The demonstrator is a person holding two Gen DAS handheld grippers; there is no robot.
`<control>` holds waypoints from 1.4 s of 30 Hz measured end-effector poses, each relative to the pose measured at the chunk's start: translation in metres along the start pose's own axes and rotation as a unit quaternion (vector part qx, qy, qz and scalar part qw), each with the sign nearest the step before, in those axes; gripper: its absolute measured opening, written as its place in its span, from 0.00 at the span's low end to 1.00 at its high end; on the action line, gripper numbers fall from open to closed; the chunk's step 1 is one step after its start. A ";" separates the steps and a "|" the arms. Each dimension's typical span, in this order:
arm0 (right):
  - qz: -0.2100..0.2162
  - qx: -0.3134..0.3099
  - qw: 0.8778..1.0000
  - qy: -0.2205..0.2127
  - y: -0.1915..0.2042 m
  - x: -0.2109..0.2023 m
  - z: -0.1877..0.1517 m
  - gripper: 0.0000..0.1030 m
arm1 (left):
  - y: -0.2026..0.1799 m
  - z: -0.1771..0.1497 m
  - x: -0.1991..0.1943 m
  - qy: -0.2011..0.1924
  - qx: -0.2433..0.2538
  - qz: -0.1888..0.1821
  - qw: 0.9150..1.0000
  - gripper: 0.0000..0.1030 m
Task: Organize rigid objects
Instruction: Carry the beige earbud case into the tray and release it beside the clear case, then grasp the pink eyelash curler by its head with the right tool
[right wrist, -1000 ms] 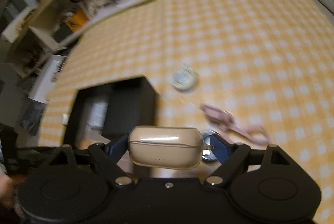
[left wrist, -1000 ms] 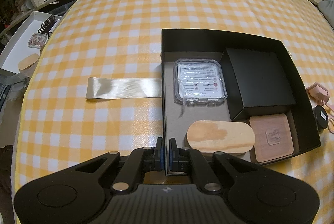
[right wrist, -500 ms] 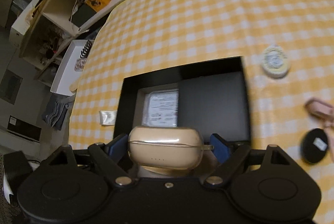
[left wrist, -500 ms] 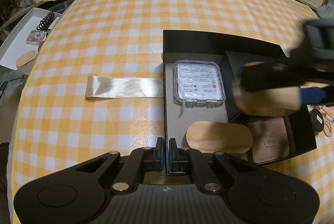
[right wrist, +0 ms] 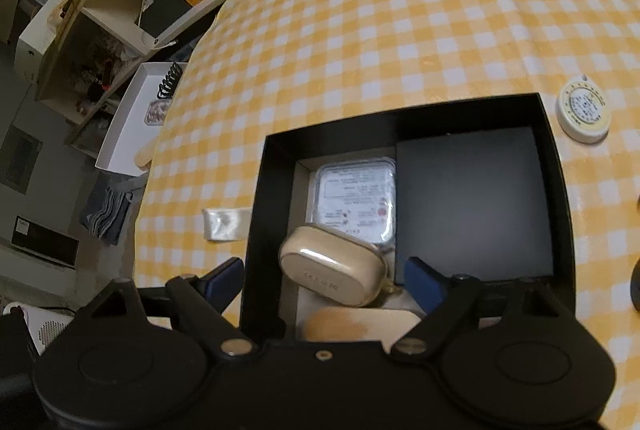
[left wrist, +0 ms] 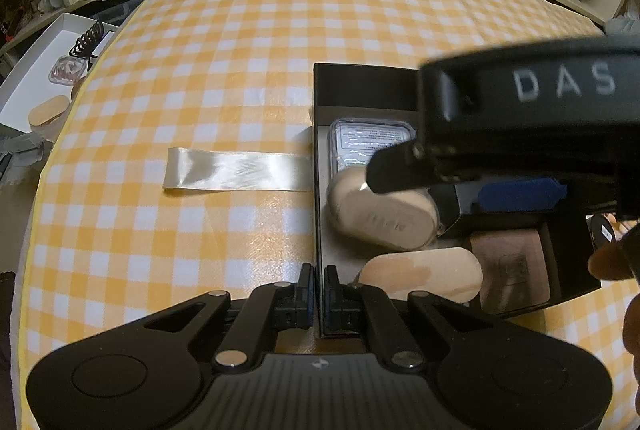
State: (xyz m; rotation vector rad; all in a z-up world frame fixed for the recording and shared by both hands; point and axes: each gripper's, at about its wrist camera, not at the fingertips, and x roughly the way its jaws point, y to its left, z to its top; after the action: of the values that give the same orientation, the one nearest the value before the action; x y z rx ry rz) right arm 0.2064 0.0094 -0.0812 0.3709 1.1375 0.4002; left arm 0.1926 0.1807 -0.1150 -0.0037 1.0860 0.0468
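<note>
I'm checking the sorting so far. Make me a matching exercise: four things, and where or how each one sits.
1. beige earbud case
2. round white tin
3. satin ribbon
4. left tool

A. stretched flat on the checked cloth, beside the box
B. shut on the black box wall
C. tilted inside the box
D. on the cloth, apart from the box, near its far corner

Pairs: 1-C, 2-D, 3-A, 4-B

black grippers (left wrist: 319, 294), blue jaws, silver screws, white "das" lettering.
</note>
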 end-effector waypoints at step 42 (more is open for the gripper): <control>-0.004 -0.104 0.989 -0.102 -0.030 -0.115 -0.022 0.89 | 0.001 0.000 0.002 0.001 -0.018 0.006 1.000 0.03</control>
State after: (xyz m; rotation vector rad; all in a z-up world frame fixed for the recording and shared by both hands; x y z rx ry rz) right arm 0.1474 -0.0703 -0.0126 0.2184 0.8887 0.4589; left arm 0.1932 0.1821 -0.1164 -0.0304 1.0873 0.0777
